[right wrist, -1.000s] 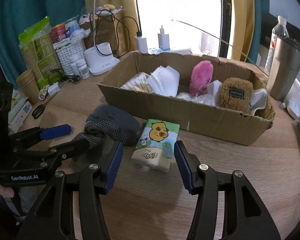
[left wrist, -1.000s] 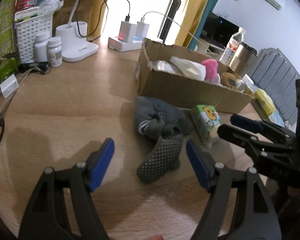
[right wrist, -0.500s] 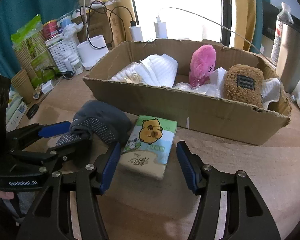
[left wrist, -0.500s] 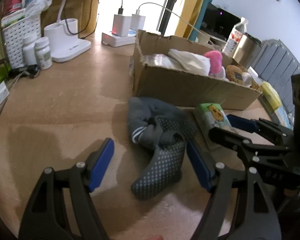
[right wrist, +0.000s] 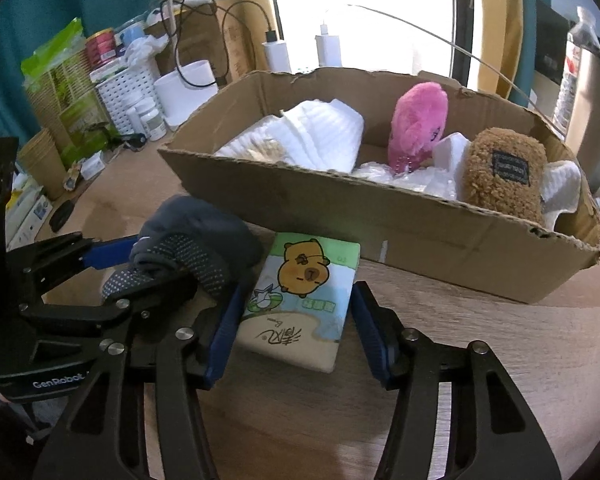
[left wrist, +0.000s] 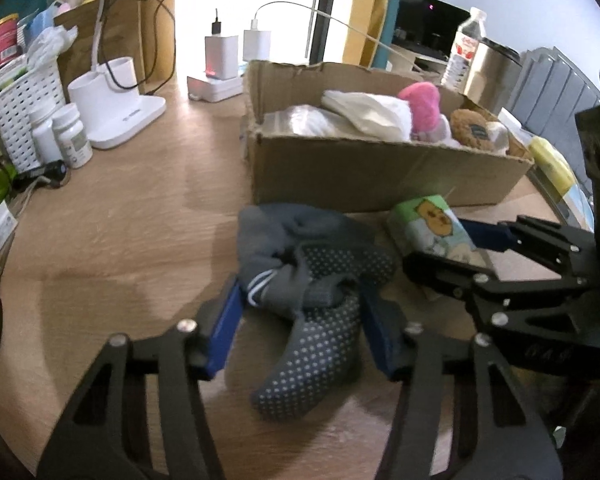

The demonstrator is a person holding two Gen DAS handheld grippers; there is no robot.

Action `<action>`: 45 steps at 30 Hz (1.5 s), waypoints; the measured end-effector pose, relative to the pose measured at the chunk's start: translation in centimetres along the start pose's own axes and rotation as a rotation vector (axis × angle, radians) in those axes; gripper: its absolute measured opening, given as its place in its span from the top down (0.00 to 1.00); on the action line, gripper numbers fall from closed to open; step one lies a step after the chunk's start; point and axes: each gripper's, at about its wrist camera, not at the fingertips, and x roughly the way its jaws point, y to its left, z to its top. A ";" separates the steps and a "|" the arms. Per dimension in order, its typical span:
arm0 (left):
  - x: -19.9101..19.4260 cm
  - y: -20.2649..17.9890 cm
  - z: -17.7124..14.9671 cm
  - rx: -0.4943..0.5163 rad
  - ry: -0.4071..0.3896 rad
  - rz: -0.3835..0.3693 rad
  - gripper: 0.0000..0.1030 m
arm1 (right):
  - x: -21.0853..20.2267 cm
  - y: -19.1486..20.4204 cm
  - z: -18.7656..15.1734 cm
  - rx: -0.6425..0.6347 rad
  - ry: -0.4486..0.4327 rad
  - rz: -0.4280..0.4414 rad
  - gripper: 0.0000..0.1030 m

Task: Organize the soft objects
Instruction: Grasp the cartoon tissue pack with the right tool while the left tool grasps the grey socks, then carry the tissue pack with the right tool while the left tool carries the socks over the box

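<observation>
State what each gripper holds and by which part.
Nothing held yet. Left gripper brackets the grey socks; right gripper brackets the tissue pack. Both jaws open.

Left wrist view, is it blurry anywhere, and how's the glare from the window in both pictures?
Left wrist view: soft motion blur all over, worst on the left claw and the grey socks between its fingers; the window behind the chargers is blown out white. Right wrist view: sharper, the tissue pack print reads clearly, but the window above the cardboard box is also washed out.
</observation>
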 end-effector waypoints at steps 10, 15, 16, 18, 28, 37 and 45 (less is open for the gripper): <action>-0.7 -0.6 -0.4 0.021 -0.023 -0.049 0.64 | -1.4 -0.2 -0.3 -0.004 -0.013 -0.006 0.45; -1.6 -1.3 -0.5 0.030 -0.040 -0.069 0.64 | -2.2 0.1 -0.4 -0.010 -0.030 -0.014 0.45; -1.8 -1.3 -0.5 0.031 -0.045 -0.072 0.64 | -2.4 0.2 -0.4 -0.012 -0.031 -0.015 0.45; -2.2 -1.5 -0.5 0.033 -0.055 -0.073 0.64 | -2.6 0.4 -0.5 -0.015 -0.035 -0.018 0.45; -4.3 -1.2 -0.6 0.024 -0.093 -0.079 0.64 | -4.9 0.6 -0.7 -0.021 -0.073 -0.038 0.45; -6.6 -1.4 -0.3 0.033 -0.142 -0.067 0.64 | -6.9 0.9 -0.6 -0.030 -0.110 -0.046 0.45; -8.3 -1.6 0.5 0.036 -0.183 -0.064 0.64 | -8.3 0.7 0.1 -0.040 -0.142 -0.062 0.45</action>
